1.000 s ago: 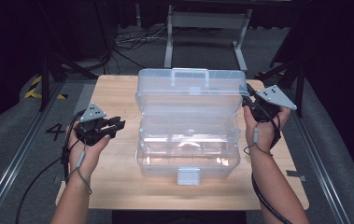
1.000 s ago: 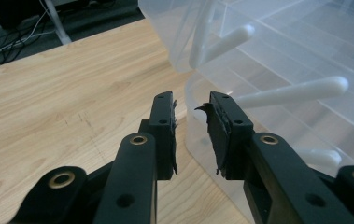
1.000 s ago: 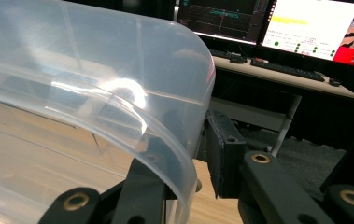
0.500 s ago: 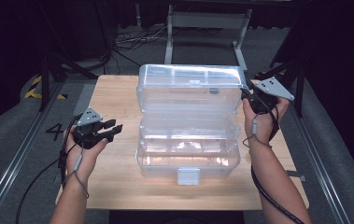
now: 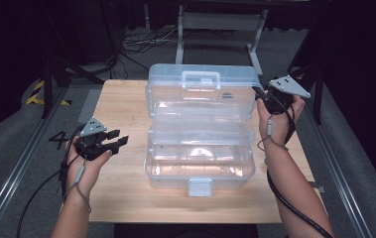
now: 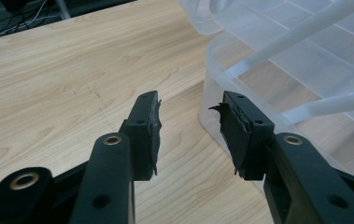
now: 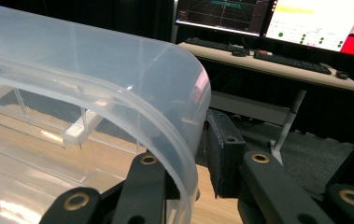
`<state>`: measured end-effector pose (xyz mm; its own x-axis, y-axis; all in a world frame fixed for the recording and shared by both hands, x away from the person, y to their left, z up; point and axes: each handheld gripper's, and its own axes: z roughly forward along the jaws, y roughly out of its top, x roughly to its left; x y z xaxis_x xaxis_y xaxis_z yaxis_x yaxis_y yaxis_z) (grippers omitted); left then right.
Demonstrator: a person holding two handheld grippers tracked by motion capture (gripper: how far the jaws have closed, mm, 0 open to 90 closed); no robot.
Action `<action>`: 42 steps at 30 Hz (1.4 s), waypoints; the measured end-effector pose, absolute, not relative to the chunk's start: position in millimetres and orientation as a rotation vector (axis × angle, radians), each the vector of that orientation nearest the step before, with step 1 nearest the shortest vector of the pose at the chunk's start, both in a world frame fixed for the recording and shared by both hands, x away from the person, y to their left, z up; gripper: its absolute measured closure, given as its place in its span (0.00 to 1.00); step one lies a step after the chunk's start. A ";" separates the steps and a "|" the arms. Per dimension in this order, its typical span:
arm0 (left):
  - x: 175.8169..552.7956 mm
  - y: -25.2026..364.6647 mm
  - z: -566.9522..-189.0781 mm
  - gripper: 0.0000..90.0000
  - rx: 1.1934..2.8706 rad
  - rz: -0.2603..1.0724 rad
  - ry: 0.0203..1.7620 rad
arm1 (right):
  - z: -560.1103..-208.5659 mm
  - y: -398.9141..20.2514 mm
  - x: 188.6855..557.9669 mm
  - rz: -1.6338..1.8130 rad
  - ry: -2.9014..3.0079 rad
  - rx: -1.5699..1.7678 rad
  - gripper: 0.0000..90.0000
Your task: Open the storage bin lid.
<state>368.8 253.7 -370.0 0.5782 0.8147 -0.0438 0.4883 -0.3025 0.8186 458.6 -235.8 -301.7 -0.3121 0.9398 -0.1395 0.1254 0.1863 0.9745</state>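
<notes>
Clear plastic hinged storage box (image 5: pixel 199 144) sat mid-counter (image 5: pixel 126 99), its lid (image 5: pixel 203 94) raised near upright, not fully back. Right hand-held gripper (image 7: pixel 198 154) clamped the lid's rim. Left hand-held gripper (image 6: pixel 189 128), jaws just widened and empty, hovered beside the box's base. Opening looked nearly done.

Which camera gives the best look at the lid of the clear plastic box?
The high view: the whole raised lid shows with its handle. The right gripper view shows just one curved corner of the lid's rim between the right tool's jaws; the left gripper view catches a sliver at the top edge.
</notes>
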 end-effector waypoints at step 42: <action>368.8 263.5 -394.6 0.62 1.980 0.437 1.099 | -311.9 -240.3 506.8 1.288 1.626 1.081 0.89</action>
